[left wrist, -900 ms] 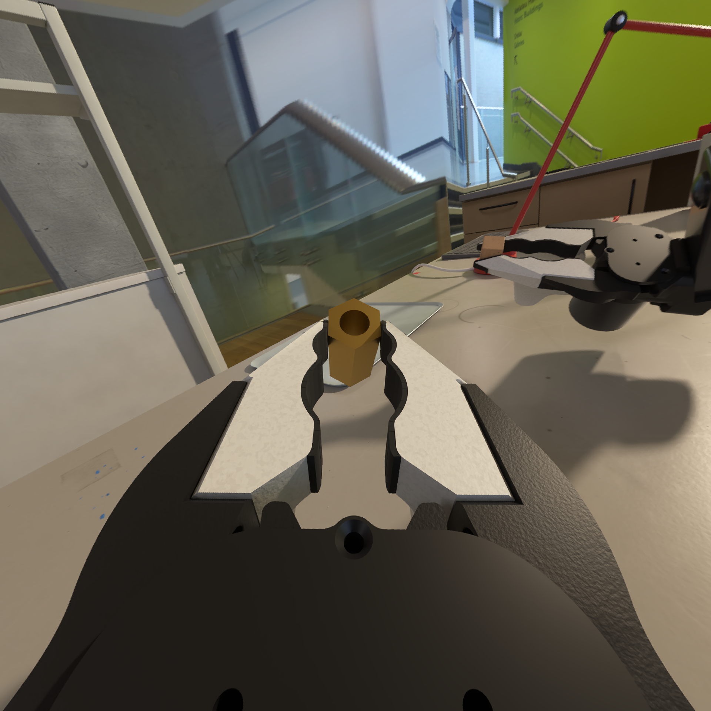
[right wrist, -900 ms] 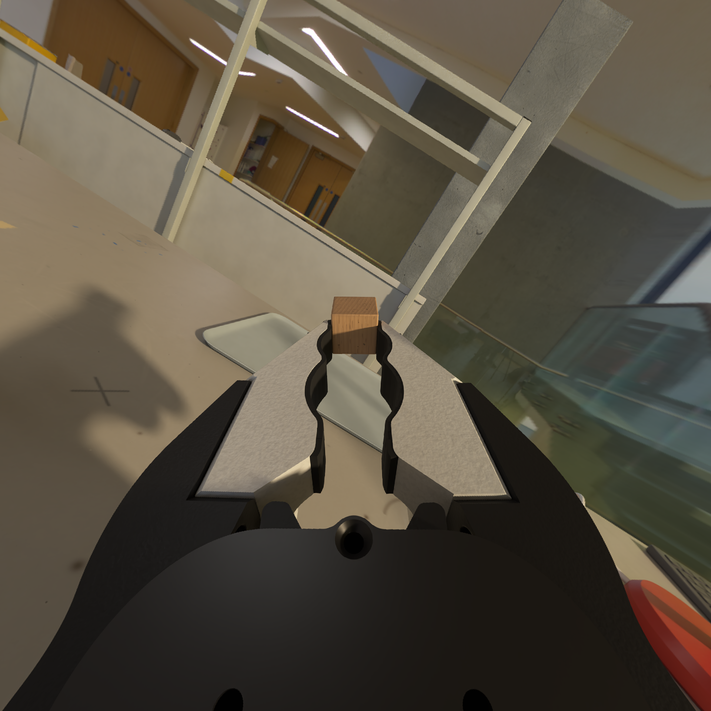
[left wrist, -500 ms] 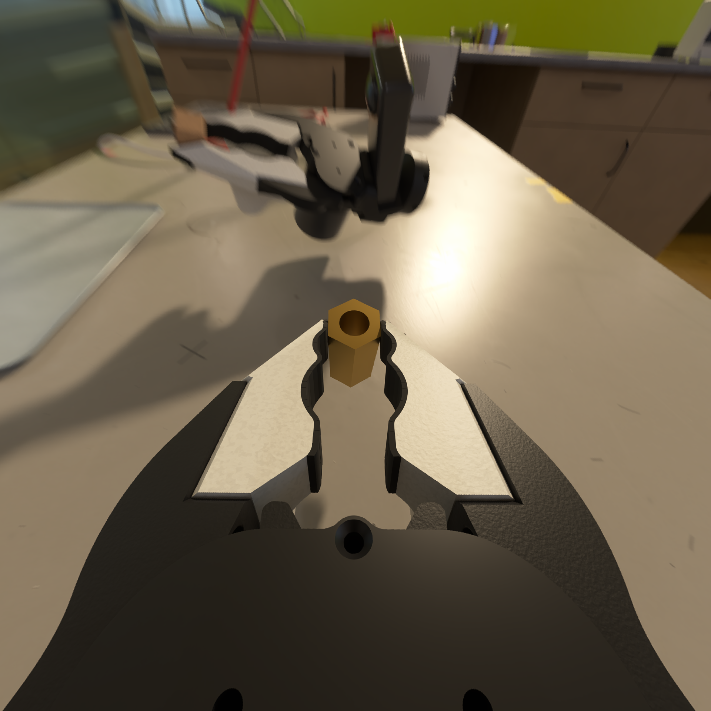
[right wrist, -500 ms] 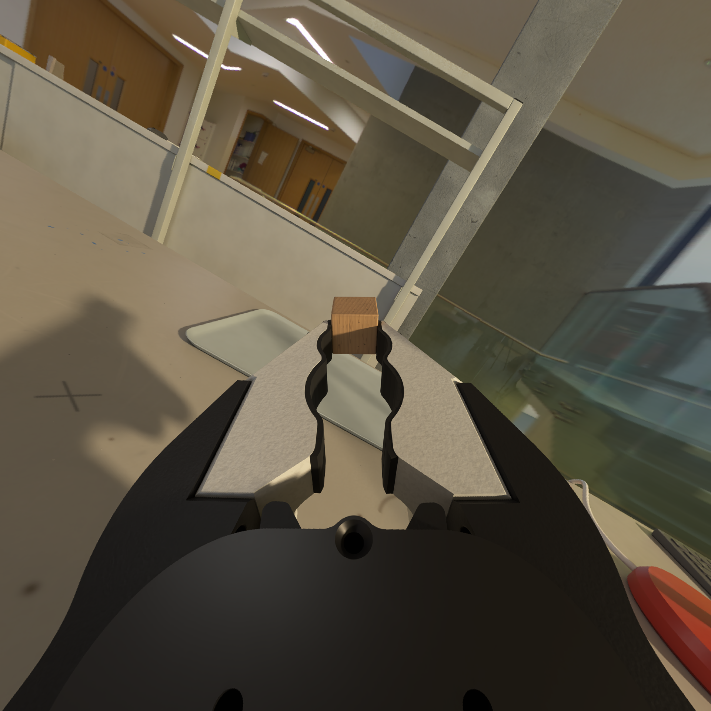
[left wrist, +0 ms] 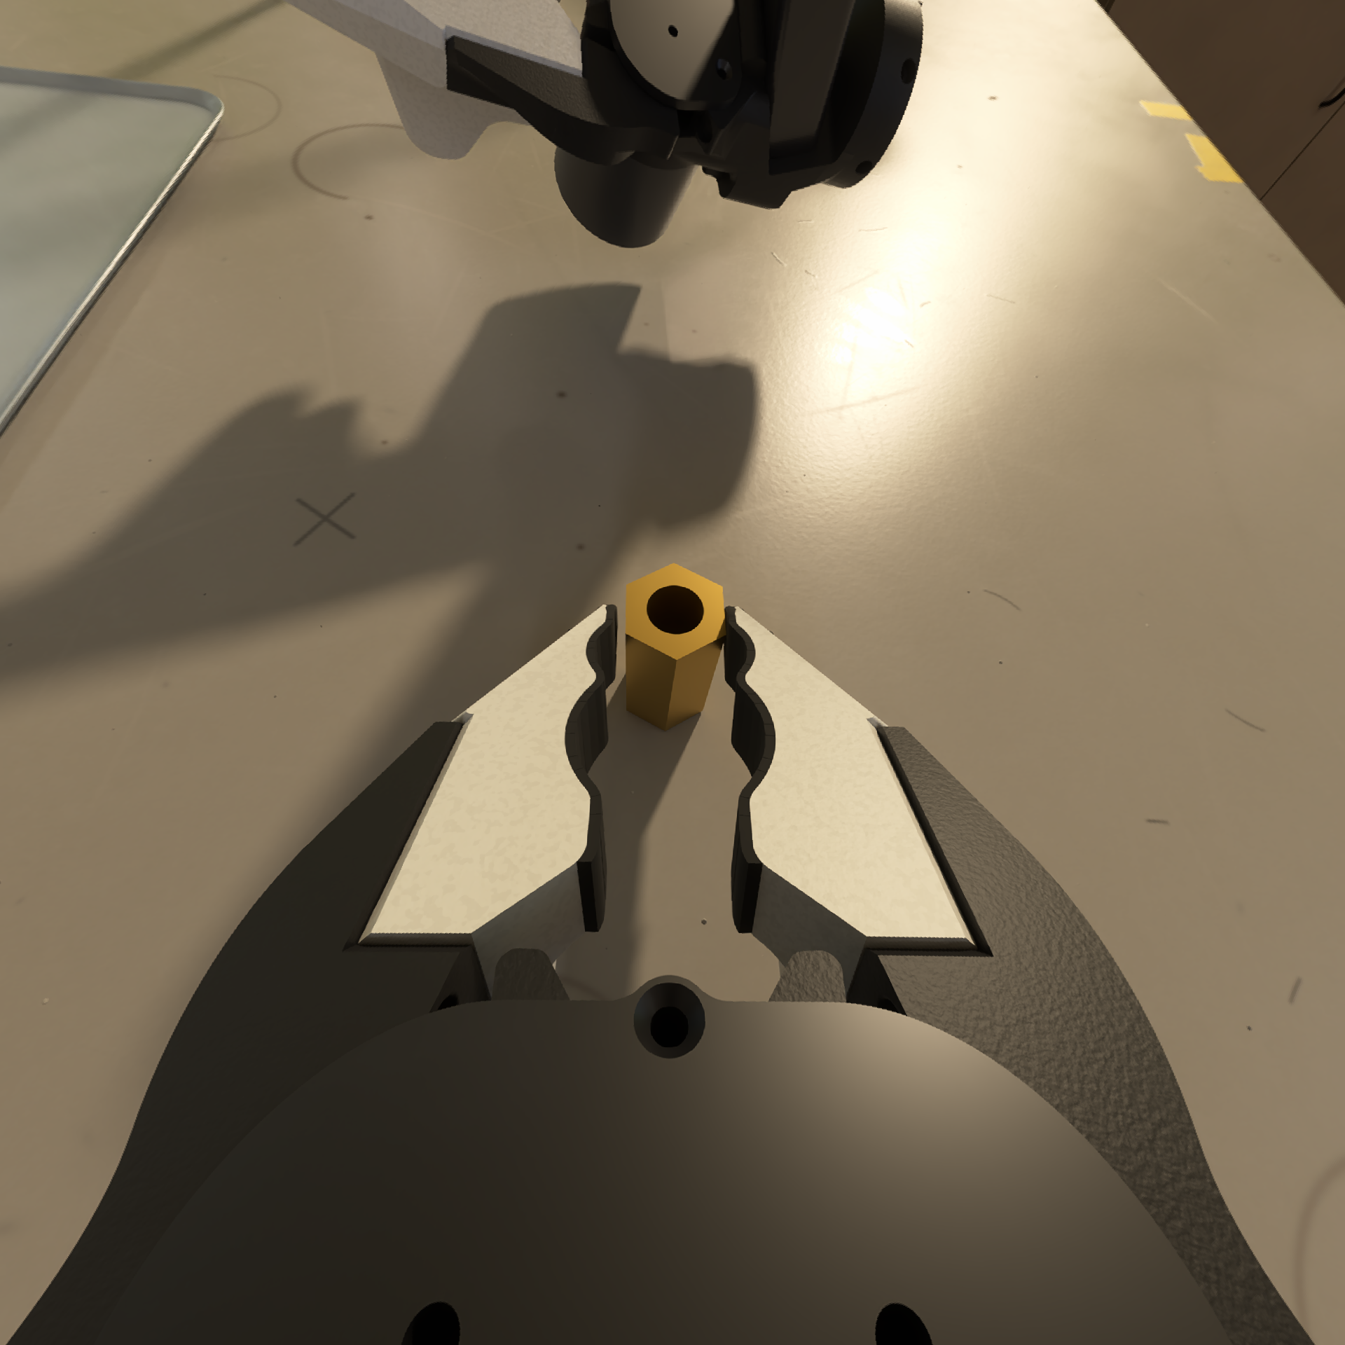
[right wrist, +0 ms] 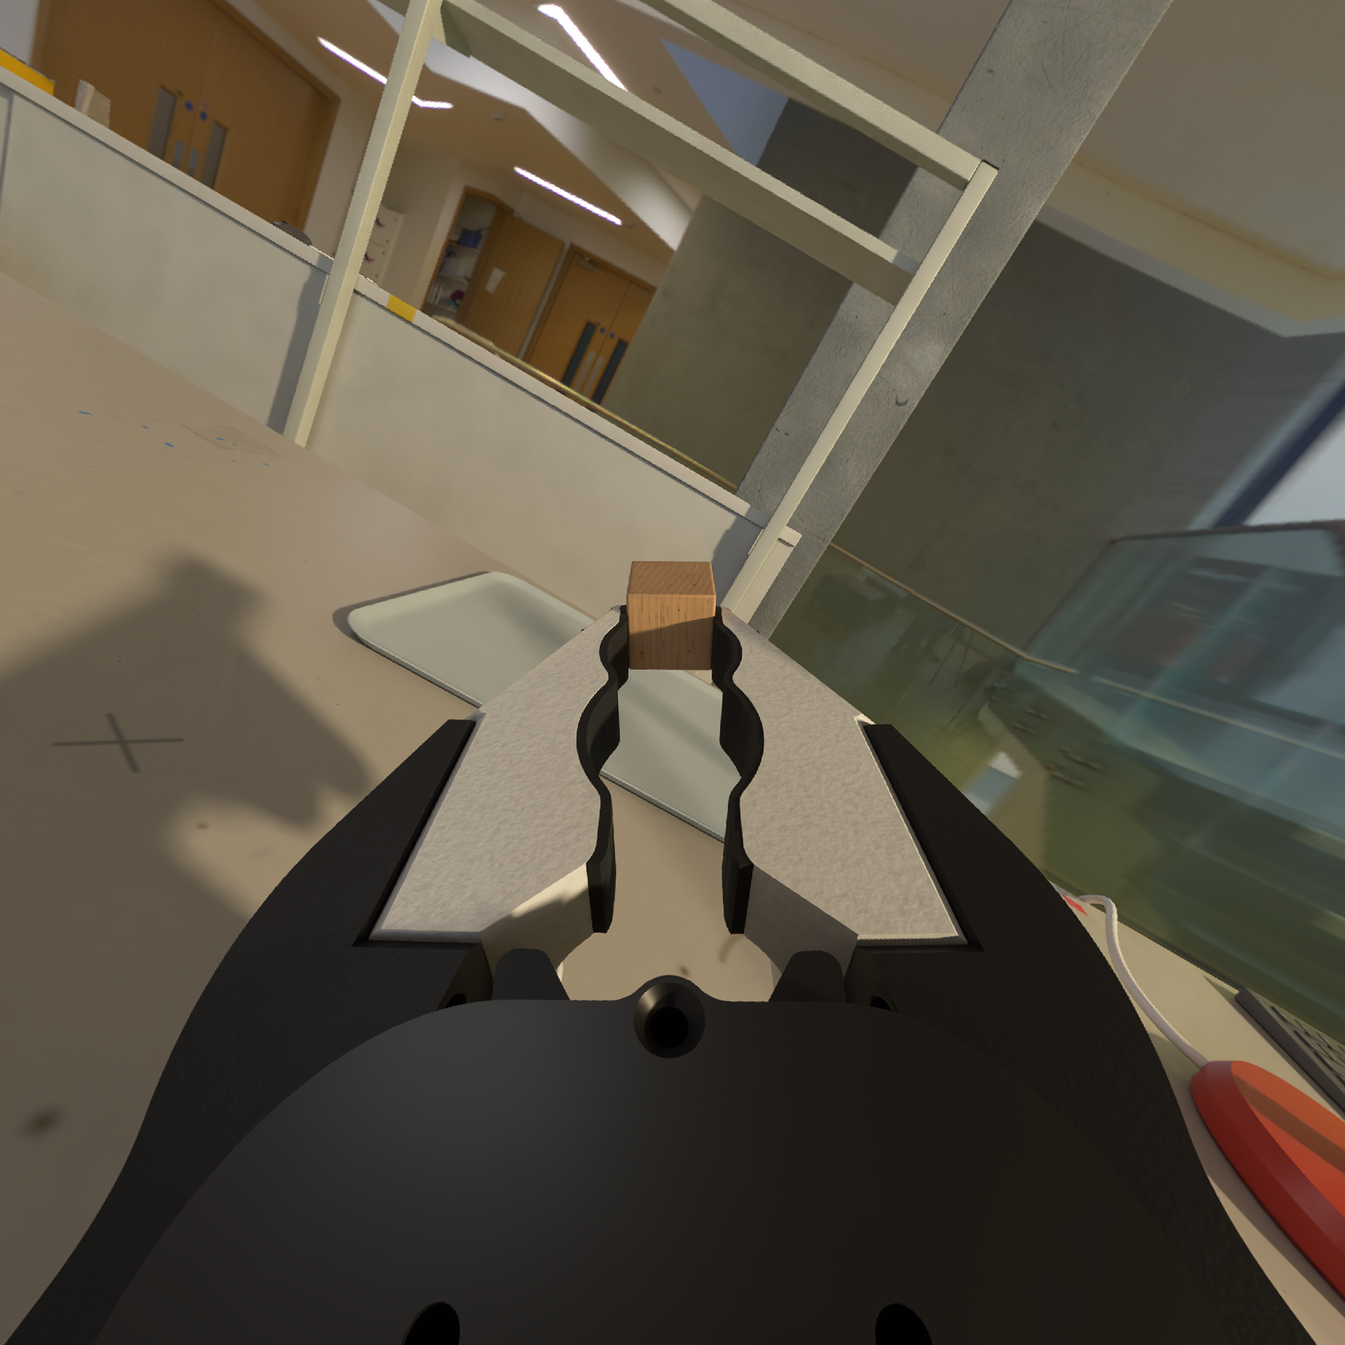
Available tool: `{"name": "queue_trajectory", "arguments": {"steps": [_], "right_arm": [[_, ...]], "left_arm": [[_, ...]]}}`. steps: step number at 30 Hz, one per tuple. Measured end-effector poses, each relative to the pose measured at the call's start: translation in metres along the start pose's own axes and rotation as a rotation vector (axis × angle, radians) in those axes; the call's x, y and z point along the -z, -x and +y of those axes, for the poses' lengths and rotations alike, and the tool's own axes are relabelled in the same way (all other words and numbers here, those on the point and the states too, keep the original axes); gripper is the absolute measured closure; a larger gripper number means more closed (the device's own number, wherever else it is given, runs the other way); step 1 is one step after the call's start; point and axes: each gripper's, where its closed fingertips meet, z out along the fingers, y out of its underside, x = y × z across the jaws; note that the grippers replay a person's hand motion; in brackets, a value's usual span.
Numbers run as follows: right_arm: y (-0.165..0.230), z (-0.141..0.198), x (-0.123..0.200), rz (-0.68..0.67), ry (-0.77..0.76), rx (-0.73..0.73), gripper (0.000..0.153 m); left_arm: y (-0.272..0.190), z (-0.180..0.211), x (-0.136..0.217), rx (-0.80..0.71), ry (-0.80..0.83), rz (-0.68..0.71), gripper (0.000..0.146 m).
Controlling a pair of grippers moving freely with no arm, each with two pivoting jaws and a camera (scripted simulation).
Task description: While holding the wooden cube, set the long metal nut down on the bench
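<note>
The long metal nut (left wrist: 673,644) is a brass-coloured hexagonal tube. It stands upright between the fingertips of my left gripper (left wrist: 668,619), which is shut on it. The left wrist view looks steeply down at the bench (left wrist: 946,509). The nut's lower end is very close to the bench surface; I cannot tell whether it touches. My right gripper (right wrist: 669,626) is shut on the small wooden cube (right wrist: 669,615) and holds it above the bench. The right gripper's black body (left wrist: 728,94) shows at the top of the left wrist view, hovering beyond the nut.
A pale shallow tray (left wrist: 87,182) lies at the bench's far left and shows under the cube in the right wrist view (right wrist: 473,633). A pencilled cross (left wrist: 325,519) marks the bench left of the nut. A red object (right wrist: 1281,1164) and a white cable (right wrist: 1135,975) lie at right.
My left gripper swung right and pitched down to face the bench, lowering the nut close to the surface. The right gripper barely moved and still holds the cube.
</note>
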Motion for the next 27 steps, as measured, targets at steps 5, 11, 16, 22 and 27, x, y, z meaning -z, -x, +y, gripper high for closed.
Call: {"name": "queue_trajectory", "arguments": {"steps": [5,11,16,22,27], "right_arm": [[0.001,0.001,-0.001,-0.007,0.007,0.001,0.131],[-0.002,0.002,-0.002,0.015,0.010,-0.003,0.131],[-0.032,-0.003,0.008,0.128,-0.021,0.015,0.131],[-0.098,0.018,0.052,0.278,0.039,0.106,0.131],[-0.117,0.025,0.083,0.236,0.050,0.211,0.131]], "left_arm": [[0.003,0.010,-0.005,-0.031,0.072,-0.035,0.111],[0.000,0.019,-0.013,-0.163,0.163,-0.072,0.109],[-0.003,-0.023,-0.034,-0.152,0.137,-0.066,0.108],[0.018,-0.078,-0.096,-0.105,0.202,-0.029,0.108],[0.017,-0.090,-0.156,-0.083,0.268,0.034,0.108]]}}
